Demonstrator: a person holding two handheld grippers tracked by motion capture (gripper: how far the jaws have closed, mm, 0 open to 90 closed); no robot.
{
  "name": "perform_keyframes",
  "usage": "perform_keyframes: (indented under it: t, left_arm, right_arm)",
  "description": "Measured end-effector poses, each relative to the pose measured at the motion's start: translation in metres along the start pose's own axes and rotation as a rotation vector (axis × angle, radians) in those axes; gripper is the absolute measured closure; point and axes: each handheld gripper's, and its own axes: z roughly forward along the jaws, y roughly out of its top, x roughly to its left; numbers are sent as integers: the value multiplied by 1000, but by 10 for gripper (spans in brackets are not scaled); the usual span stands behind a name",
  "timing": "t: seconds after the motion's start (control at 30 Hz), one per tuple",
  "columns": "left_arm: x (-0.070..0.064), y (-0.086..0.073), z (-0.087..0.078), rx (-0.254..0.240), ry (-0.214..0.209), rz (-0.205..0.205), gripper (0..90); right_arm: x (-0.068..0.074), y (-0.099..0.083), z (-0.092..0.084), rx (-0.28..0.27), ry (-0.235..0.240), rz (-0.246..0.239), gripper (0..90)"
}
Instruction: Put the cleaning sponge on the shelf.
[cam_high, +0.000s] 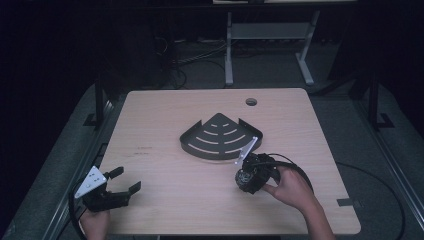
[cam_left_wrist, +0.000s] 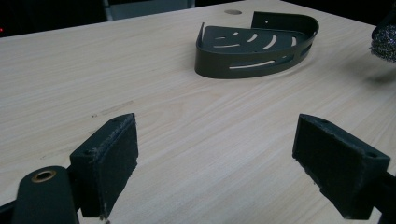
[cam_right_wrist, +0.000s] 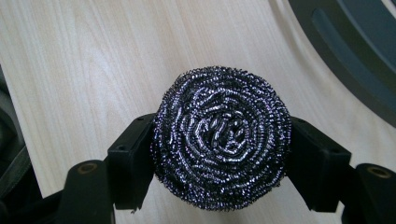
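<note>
A round steel wool scourer (cam_right_wrist: 222, 137) sits squeezed between the two jaws of my right gripper (cam_right_wrist: 219, 154), which is shut on it. From above, that gripper (cam_high: 246, 178) hovers just in front of a dark quarter-round slotted tray (cam_high: 220, 136) in the middle of the table. The scourer (cam_high: 244, 176) points toward the table's near side. My left gripper (cam_high: 122, 182) rests at the front left corner, jaws wide apart with nothing between them (cam_left_wrist: 229, 158). The tray (cam_left_wrist: 257, 46) lies far ahead of it, and the scourer's edge (cam_left_wrist: 385, 44) shows at the right.
The wooden table (cam_high: 165, 115) has a cable hole (cam_high: 251, 102) at the back right. A black cable (cam_high: 300, 172) loops around the right hand. Desk legs and cables stand on the floor beyond the table.
</note>
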Motion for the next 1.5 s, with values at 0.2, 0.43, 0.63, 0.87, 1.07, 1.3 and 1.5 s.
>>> perform_keyframes:
  t: [0.2, 0.43, 0.63, 0.87, 1.07, 1.3, 1.5]
  left_arm:
    - [0, 0, 0, -1, 1, -4, 137]
    - [0, 0, 0, -1, 1, -4, 137]
    - [0, 0, 0, -4, 0, -5, 137]
    - [0, 1, -1, -5, -1, -4, 137]
    - [1, 1, -1, -7, 0, -4, 137]
    - [0, 1, -1, -8, 1, -5, 137]
    - [0, 1, -1, -8, -1, -5, 137]
  right_arm:
    - [-2, 4, -2, -2, 5, 2, 301]
    - [-6, 9, -5, 2, 1, -9, 301]
    - [-8, 12, -8, 0, 3, -6, 301]
    - [-11, 18, -10, 8, -2, -15, 301]
    - [-16, 22, -10, 10, 4, -12, 301]
    - [-22, 31, -12, 11, 6, -17, 301]
    - [-25, 37, -13, 22, 3, -24, 301]
